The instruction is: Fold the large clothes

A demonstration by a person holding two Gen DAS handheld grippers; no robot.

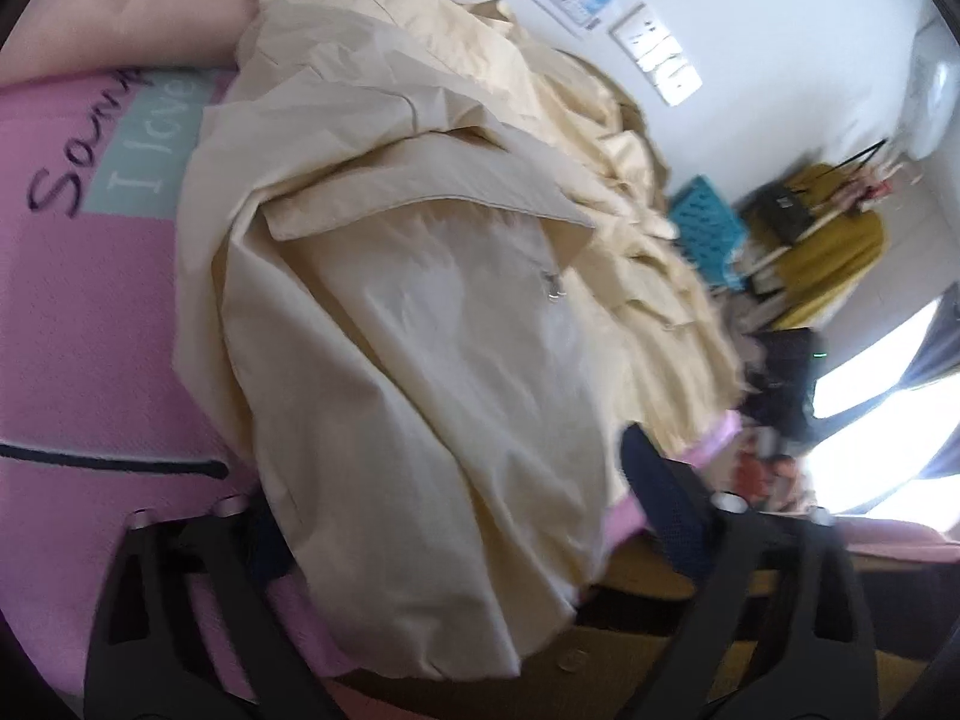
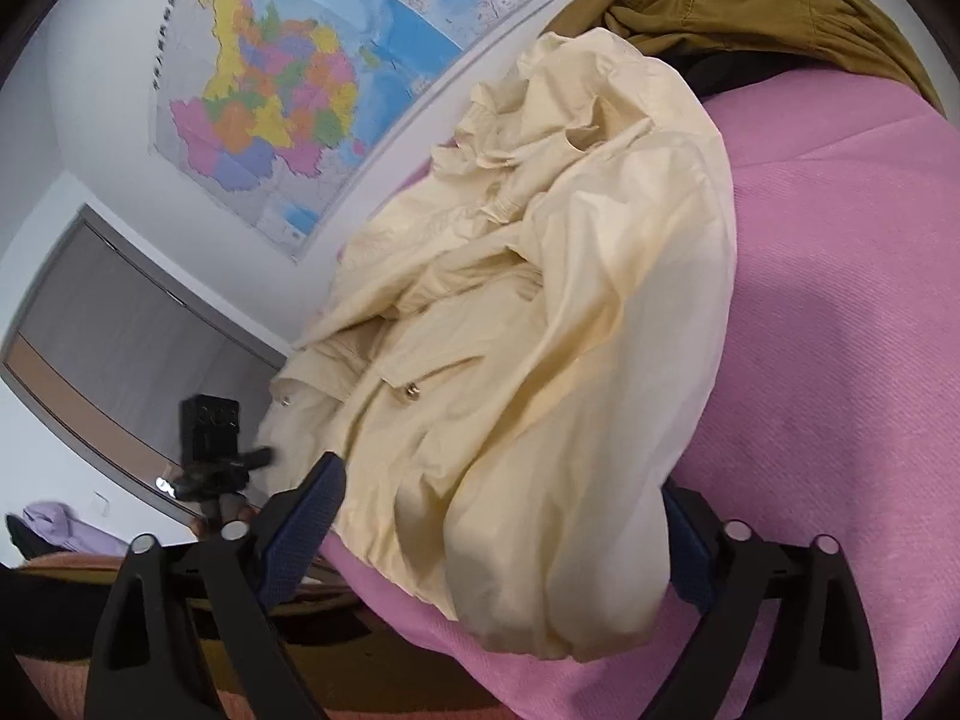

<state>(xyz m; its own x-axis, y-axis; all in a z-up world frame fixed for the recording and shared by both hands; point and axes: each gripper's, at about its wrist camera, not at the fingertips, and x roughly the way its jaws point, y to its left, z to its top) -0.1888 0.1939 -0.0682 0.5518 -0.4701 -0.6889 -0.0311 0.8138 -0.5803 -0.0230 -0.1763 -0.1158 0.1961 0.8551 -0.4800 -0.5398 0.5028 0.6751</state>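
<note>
1. The cream jacket [image 1: 420, 312] is lying rumpled on the pink blanket [image 1: 90, 312], running from the near edge of the bed back toward the wall. It's bunched, not flat, so I'd say the folding has barely started.
2. My left gripper [image 1: 456, 546] is spread wide, with the jacket's near hem sitting between the two fingers. I can't see the pads pressing on the cloth, so I'm calling it not yet pinched. It's placed to straddle the hem, I reckon, so it can bite one edge.
3. My right gripper [image 2: 504, 531] is the same story: fingers apart on either side of a puffy fold at the jacket's near end, blue pads not clamped on it as far as I can tell.
4. One gripper at each side of the hem makes sense to me: grab both, then pull the thing out flat.
5. Further out, an olive-brown garment [image 2: 768, 6] is heaped at the far right of the bed, just beyond the jacket.
6. A big colourful map [image 2: 288, 78] hangs on the far wall, and a small black camera on a stand [image 2: 211, 450] sits off to the left.
</note>
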